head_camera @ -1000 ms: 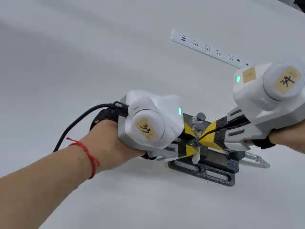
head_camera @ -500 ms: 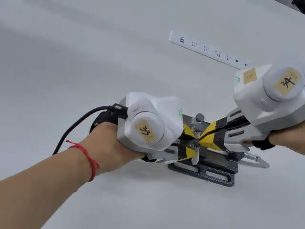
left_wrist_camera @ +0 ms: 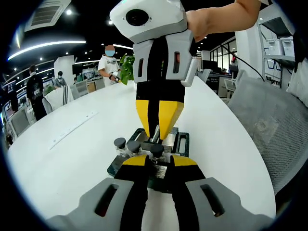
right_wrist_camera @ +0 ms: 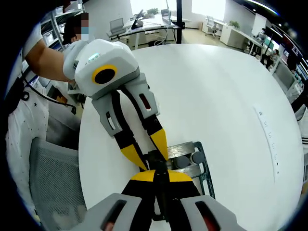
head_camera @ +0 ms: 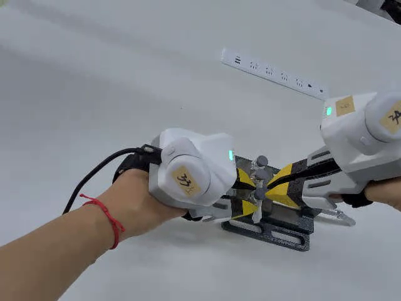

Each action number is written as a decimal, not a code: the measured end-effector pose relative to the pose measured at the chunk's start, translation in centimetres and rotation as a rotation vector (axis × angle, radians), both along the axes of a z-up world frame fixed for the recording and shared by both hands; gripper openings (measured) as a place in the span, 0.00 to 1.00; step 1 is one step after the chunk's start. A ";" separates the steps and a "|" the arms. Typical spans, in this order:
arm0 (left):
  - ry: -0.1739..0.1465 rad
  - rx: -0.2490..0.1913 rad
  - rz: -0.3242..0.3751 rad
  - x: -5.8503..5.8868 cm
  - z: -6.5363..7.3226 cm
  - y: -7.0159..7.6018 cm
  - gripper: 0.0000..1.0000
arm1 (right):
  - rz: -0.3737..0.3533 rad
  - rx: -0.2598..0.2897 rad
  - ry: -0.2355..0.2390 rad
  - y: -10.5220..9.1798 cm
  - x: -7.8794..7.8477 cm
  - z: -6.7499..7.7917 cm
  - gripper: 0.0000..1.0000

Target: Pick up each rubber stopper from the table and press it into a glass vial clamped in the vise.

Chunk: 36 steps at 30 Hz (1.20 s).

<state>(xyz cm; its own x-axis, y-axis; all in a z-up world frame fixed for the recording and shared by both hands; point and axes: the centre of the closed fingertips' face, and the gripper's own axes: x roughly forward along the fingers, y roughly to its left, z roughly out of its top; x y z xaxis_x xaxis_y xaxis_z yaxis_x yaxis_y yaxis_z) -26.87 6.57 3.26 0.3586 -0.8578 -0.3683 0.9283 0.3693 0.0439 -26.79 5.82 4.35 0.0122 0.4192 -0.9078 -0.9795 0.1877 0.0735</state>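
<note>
I read the labels first. In the head view, a tan sticker (head_camera: 186, 180) on the left gripper (head_camera: 249, 189) and another tan sticker (head_camera: 395, 116) on the right gripper (head_camera: 270, 187) carry handwritten marks I cannot make out. A green light (head_camera: 230, 155) glows on the left gripper's housing. The white power strip (head_camera: 272, 74), lying on the table (head_camera: 125, 75) well beyond the vise (head_camera: 269, 224), has no print I can read.

Both grippers meet over the vise from opposite sides. The left gripper view gives me the clamped row best. The nearest vial (left_wrist_camera: 156, 156) stands between my left jaws, whose yellow tips are drawn in against its sides, so I take it as gripped. A dark rubber stopper (left_wrist_camera: 156, 148) sits in its mouth. A second vial (left_wrist_camera: 134, 147) and a third vial (left_wrist_camera: 119, 143) stand beside it in the vise, each also capped.

The right gripper view looks at the vise from the other end, with two capped tops just past my jaws. The right jaws are drawn almost together, leaving a thin slit. Whether anything is pinched there I cannot tell.

The head view adds a black cable (head_camera: 94, 175) running from the left gripper and a red cord (head_camera: 103, 216) on that wrist.
</note>
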 end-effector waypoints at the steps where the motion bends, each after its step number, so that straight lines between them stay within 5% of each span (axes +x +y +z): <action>1: -0.001 -0.001 0.005 0.0 0.0 0.2 0.15 | -0.006 0.007 -0.003 -0.1 0.0 0.1 0.03; 18: 0.022 0.007 0.078 -1.5 1.5 3.3 0.31 | -0.176 0.133 -0.029 -3.5 -0.3 0.9 0.21; 36: 0.018 0.027 0.094 -3.8 3.0 4.6 0.68 | -0.272 0.270 -0.075 -7.6 -2.0 0.9 0.48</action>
